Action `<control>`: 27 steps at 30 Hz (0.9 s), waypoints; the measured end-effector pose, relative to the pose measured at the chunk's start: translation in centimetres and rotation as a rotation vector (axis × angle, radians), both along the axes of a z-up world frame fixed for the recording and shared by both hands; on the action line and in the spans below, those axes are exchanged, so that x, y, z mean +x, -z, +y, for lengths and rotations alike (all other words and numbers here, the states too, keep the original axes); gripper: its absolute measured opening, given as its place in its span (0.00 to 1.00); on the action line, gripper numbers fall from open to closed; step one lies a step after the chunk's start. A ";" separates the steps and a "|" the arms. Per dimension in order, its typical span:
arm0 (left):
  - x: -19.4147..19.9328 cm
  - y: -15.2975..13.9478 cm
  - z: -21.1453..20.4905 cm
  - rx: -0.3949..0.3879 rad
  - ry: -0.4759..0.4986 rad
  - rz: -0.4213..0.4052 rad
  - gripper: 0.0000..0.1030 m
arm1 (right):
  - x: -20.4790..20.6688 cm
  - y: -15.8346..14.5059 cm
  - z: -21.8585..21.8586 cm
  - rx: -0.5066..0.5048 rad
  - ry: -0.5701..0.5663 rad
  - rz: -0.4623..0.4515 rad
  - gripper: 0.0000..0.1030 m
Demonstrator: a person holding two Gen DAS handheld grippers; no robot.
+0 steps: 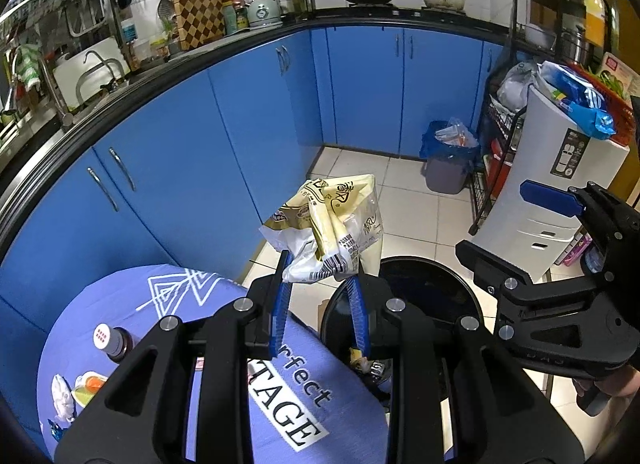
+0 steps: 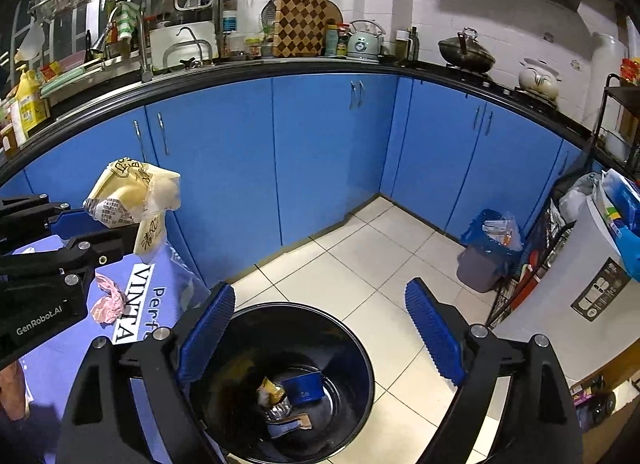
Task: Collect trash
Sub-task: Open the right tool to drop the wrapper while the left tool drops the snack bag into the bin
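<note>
Left hand-held gripper [image 1: 320,276] clenched on wrapper [image 1: 328,232] above bin [image 2: 280,380]; right hand-held gripper [image 2: 320,328] spread wide over bin, nothing held.

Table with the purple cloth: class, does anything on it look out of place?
Yes. A crumpled pink wrapper lies loose on the cloth, and a white wad sits near its edge beside a bottle. It is litter, not tableware.

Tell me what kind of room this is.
A home kitchen, most likely: blue base cabinets under a dark countertop, a sink faucet, and a lidded wok on the stove.
</note>
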State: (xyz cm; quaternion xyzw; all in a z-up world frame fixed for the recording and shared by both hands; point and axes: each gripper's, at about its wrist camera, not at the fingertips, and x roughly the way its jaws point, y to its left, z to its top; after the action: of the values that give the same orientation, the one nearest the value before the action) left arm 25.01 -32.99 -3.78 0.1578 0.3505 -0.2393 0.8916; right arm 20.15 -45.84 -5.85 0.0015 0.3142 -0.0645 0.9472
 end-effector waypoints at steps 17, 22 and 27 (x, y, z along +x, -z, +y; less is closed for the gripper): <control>-0.4 0.0 -2.9 0.024 0.044 -0.010 0.30 | -1.2 0.4 -2.7 0.022 0.059 0.001 0.82; -0.5 0.1 -3.6 0.031 0.050 -0.013 0.30 | -1.6 0.7 -3.1 0.024 0.072 0.005 0.82; -0.4 0.0 -3.6 0.025 0.049 -0.010 0.76 | -1.9 0.8 -3.4 0.038 0.082 0.007 0.82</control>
State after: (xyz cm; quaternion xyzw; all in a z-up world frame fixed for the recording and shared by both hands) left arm 24.58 -36.54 -3.79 0.1788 0.3449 -0.2559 0.8852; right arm 18.20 -49.21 -6.60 0.0322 0.3183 -0.0971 0.9425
